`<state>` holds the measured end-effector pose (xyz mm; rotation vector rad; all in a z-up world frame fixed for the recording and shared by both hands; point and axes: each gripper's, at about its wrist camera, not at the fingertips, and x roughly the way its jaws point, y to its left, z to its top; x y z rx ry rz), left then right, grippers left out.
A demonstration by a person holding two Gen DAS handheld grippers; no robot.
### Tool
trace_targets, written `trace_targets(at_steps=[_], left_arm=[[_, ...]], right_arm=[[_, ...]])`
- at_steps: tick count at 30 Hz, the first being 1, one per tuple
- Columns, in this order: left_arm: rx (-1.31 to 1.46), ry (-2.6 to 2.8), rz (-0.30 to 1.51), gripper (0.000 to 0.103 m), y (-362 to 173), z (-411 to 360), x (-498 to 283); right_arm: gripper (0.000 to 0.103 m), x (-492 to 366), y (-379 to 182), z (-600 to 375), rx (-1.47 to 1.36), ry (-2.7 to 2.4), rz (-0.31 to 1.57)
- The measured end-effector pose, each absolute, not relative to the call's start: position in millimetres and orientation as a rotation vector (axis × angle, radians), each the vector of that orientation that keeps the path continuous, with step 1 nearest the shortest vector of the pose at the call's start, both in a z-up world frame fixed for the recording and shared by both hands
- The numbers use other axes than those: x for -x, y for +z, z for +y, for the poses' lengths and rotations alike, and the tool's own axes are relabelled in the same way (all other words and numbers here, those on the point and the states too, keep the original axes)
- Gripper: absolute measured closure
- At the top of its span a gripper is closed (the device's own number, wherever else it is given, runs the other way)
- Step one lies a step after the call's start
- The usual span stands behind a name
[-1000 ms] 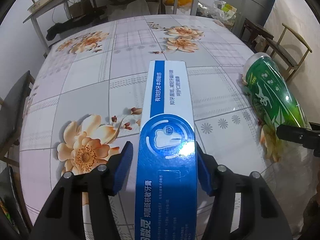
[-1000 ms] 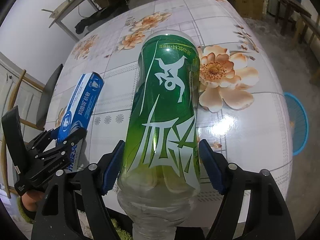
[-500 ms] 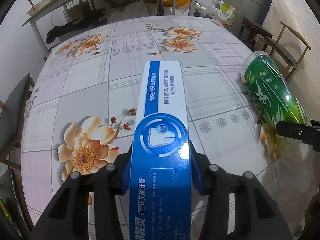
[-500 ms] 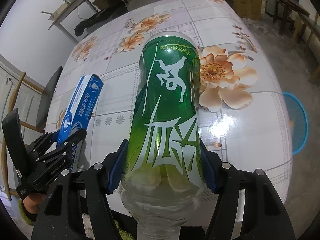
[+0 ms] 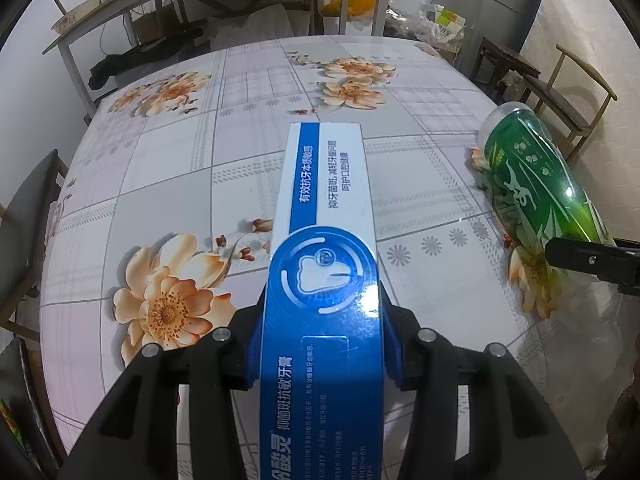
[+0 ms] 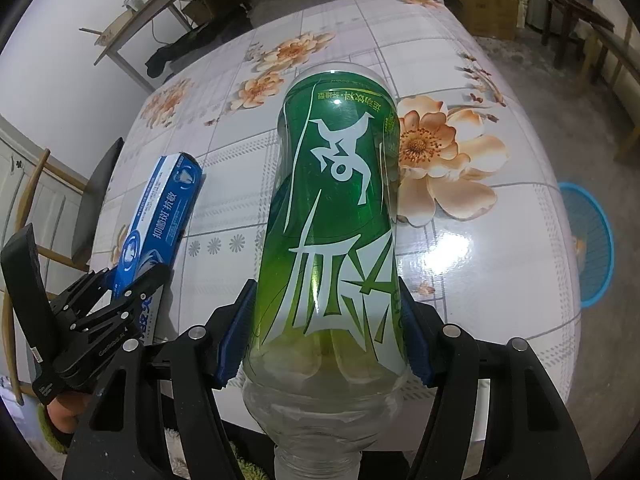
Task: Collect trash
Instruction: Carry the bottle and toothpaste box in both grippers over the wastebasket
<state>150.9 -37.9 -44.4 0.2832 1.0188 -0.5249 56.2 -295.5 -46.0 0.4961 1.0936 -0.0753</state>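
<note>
My left gripper (image 5: 322,344) is shut on a long blue and white toothpaste box (image 5: 326,208) that points away over the flowered table (image 5: 172,176). The box also shows in the right wrist view (image 6: 160,216), held by the left gripper (image 6: 132,284). My right gripper (image 6: 326,332) is shut on an empty plastic bottle with a green label (image 6: 336,208), base pointing away, neck toward the camera. The bottle also shows at the right edge of the left wrist view (image 5: 536,176), with a right gripper finger (image 5: 592,260) against it.
A blue basket (image 6: 588,244) stands on the floor right of the table. Wooden chairs (image 5: 568,84) stand at the right, a dark chair (image 5: 28,216) at the left. A metal shelf rack (image 5: 168,12) and bags fill the back.
Both grippers have closed: the left jaws from beside the toothpaste box onto it, the right jaws from beside the bottle onto it. Both objects have risen slightly off the table.
</note>
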Motion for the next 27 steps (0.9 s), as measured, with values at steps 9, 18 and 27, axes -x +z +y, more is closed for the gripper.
trace_targets(at_steps=[9,18,27], left_arm=[[-0.282,-0.527,1.001,0.058,-39.0,-37.7,-147.8],[-0.278,-0.537,0.983,0.058,-32.7,-38.2,-143.9],[-0.28,-0.558,0.93,0.058,-12.4,-44.6,-136.3]], right_arm=[[0.041,-55.9,-45.7,-295.1,-0.497,-0.075,1.09],[0.042,-55.1,-44.5,-294.1,-0.496,-0.075,1.08],[0.042,-49.0,-37.8,-297.0,-0.526,-0.063,1.043]])
